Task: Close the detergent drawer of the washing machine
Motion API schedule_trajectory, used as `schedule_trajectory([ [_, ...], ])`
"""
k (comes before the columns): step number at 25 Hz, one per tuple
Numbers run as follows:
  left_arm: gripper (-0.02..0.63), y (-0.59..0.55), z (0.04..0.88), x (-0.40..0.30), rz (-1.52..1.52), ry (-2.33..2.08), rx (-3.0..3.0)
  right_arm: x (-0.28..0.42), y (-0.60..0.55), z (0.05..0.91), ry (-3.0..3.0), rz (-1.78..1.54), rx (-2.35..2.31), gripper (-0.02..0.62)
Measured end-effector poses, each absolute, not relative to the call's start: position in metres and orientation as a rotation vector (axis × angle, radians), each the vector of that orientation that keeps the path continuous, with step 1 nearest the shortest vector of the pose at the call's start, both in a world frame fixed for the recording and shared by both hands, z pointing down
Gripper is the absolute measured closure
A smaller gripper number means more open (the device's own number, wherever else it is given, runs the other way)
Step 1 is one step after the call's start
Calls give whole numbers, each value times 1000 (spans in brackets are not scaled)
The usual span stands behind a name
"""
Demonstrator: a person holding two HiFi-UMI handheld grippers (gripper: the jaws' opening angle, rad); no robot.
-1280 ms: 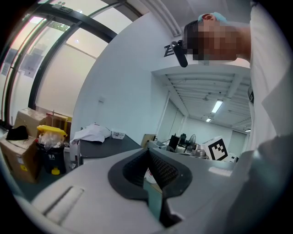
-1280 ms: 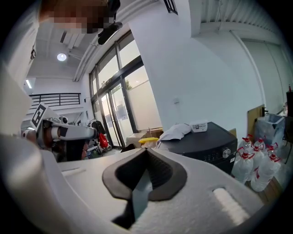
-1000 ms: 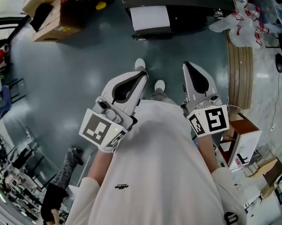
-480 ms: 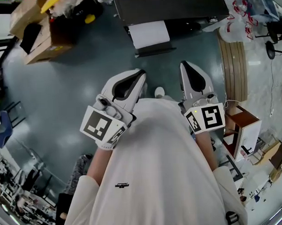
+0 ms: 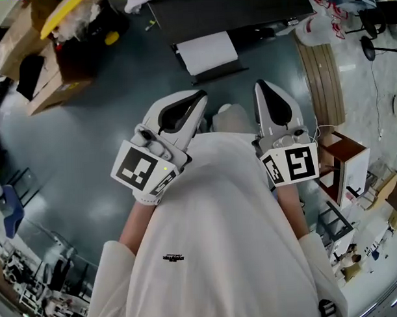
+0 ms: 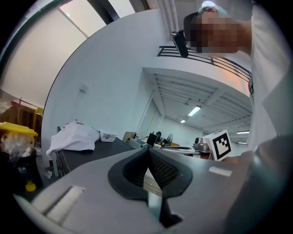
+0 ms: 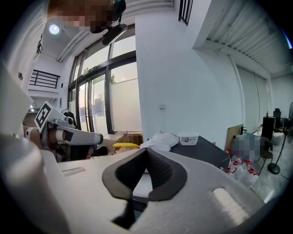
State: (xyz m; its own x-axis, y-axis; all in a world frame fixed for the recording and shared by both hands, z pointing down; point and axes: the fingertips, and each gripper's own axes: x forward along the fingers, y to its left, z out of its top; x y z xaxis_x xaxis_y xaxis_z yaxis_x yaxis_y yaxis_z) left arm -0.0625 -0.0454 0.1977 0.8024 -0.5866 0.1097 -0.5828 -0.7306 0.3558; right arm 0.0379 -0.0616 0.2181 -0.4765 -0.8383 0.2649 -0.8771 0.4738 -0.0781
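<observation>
Head view shows both tools held close to the person's white shirt, and as I judge it, nothing of the task is done yet. The left gripper has its fingers pressed together at the tips and holds nothing. The right gripper is the same: fingers meeting at the tips, empty. Each gripper view confirms this, because the dark pads touch at the top and only background shows through the gap below them.

Well ahead of both pairs of fingertips stands a dark machine, which I take to be the washing machine. From its front a white flat part sticks out toward the fingers. I believe this is the detergent drawer, and that it is open. Neither gripper touches it; both are well apart from it. What is left is to bring the fingers to the front of this part and push it in until it is flush, so that is the whole task.

Counting: two grippers, each with one marker cube, so two cubes; one dark machine; one white flat part. On the machine top, beyond the fingertips, lie one white cloth and one small white box just beside it.
</observation>
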Motion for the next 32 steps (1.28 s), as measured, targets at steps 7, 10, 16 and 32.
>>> schedule_trajectory([
  [7,594,-51,211,-51,38,-813,2593,54,-68,234,-2477,354,1588,594],
  [10,594,-55,220,-48,67,-802,2589,60,-70,246,-2466,370,1618,594],
  [16,594,-62,235,-41,96,-798,2597,69,-72,270,-2462,352,1655,594],
  [32,592,-68,296,-35,200,-818,2537,34,-74,343,-2525,310,1519,594],
])
